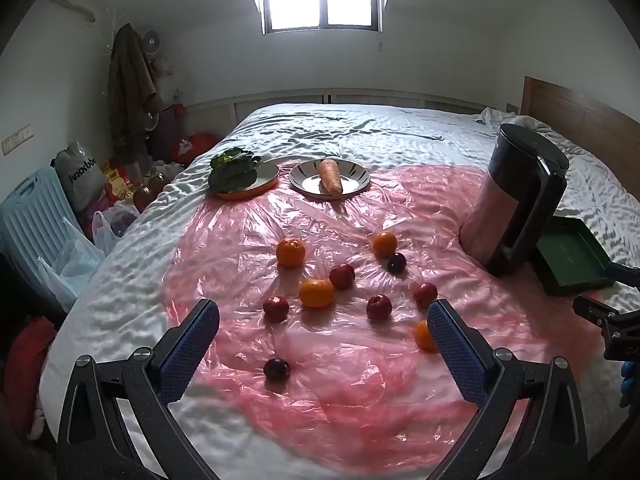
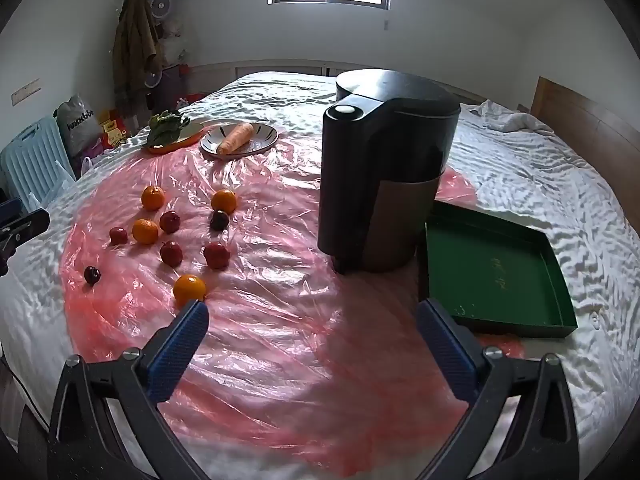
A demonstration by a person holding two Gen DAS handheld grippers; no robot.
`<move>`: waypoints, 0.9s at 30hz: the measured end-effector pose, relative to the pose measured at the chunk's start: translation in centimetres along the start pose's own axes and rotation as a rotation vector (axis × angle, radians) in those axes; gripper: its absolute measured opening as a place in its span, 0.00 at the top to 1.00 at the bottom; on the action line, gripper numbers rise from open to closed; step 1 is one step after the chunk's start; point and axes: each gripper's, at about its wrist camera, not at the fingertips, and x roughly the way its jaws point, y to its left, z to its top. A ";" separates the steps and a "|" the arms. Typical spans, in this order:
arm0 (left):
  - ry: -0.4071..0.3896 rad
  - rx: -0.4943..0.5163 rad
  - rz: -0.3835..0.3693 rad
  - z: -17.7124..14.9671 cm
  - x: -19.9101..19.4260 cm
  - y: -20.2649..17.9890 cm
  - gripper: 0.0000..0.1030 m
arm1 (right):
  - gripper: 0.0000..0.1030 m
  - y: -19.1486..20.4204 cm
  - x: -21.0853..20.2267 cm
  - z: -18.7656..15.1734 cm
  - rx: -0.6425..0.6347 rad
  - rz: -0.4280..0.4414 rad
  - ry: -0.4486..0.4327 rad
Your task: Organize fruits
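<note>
Both tools over bed's near edge, jaws wide apart, nothing btwn: left tool (image 1: 323, 322), right tool (image 2: 313, 322). On pink plastic sheet (image 2: 280, 360) mid-bed: 4 oranges (image 1: 316, 293), 4 red apples (image 1: 379, 307), 2 dark plums (image 1: 276, 369), all loose, apart. Right side: 1 black appliance (image 2: 384, 168), 1 green tray (image 2: 496, 276) beside it. Far edge of sheet: 2 plates, 1 w/ carrot (image 1: 330, 176), 1 w/ greens (image 1: 232, 170).

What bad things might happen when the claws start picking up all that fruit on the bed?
The round fruit, like this orange, sits on slippery pink plastic over a soft bed, so a nudge may send it rolling. The tall black appliance stands between the fruit and the green tray; a claw carrying fruit across might bump it.
</note>
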 end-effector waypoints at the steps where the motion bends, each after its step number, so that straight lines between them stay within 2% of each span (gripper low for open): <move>1: 0.001 -0.002 0.002 0.0 0.0 0.0 0.01 | 0.00 0.0 0.0 0.0 0.000 0.000 0.000; 27: 0.003 0.000 -0.001 -0.2 -0.4 0.1 0.01 | 0.00 0.3 -0.1 -0.3 0.004 0.004 -0.006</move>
